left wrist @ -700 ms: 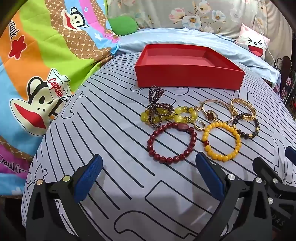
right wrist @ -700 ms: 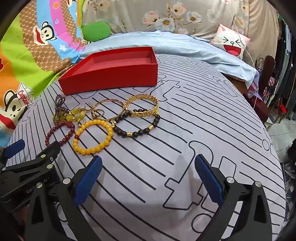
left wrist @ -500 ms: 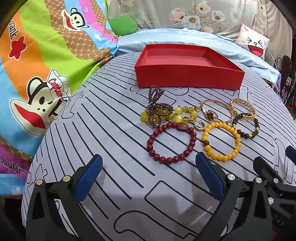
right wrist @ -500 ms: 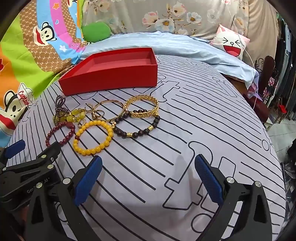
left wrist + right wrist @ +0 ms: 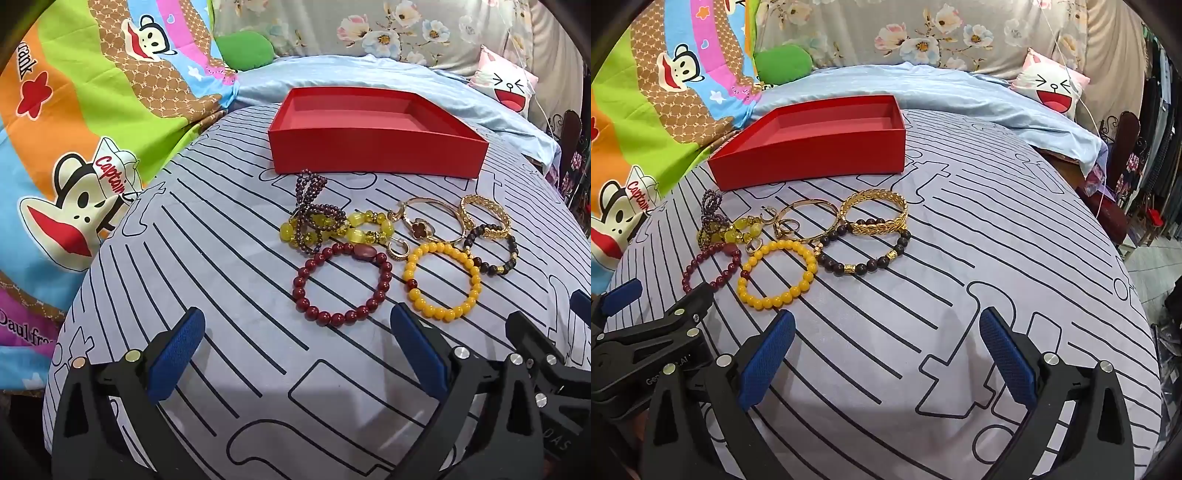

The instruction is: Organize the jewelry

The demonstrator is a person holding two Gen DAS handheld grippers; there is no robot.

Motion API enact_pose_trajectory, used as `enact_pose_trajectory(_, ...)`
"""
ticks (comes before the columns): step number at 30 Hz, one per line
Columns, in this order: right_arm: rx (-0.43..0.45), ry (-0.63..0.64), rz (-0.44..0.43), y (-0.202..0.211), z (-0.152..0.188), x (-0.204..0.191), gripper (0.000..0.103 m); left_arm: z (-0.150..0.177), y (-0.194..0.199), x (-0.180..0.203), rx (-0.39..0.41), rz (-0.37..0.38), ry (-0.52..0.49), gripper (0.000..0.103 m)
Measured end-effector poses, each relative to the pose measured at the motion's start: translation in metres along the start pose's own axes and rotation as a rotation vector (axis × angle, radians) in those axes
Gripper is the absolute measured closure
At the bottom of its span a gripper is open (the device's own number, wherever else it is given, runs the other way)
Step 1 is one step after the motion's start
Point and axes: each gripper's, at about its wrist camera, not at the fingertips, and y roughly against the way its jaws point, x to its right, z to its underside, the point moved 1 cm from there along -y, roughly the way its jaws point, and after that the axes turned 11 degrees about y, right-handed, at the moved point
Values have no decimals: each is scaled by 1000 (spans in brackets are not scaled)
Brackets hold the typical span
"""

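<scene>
An empty red box (image 5: 373, 157) (image 5: 812, 158) stands at the far side of a striped grey sheet. In front of it lie several bracelets: dark red beads (image 5: 306, 308) (image 5: 687, 271), yellow beads (image 5: 428, 304) (image 5: 768, 301), black beads (image 5: 511, 247) (image 5: 857, 267), a gold leaf bangle (image 5: 469, 219) (image 5: 882, 225), a thin gold bangle (image 5: 424, 201) (image 5: 809, 203), pale yellow stones (image 5: 369, 221) and purple beads (image 5: 310, 184). My left gripper (image 5: 295, 354) is open, just short of the red beads. My right gripper (image 5: 886, 354) is open over bare sheet, to the right of the pile.
A colourful cartoon blanket (image 5: 74, 129) lies to the left. A light blue cover (image 5: 923, 92), a green cushion (image 5: 243, 48) and a smiling-face pillow (image 5: 1052, 85) lie behind the box. The bed drops off at the right toward a floor (image 5: 1148, 258).
</scene>
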Motion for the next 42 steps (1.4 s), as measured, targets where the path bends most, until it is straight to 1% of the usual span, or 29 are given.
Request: enact_pose_trajectory(42,1,2,2,-1,2,-1,7,2,-2,2,1,-6,1,7)
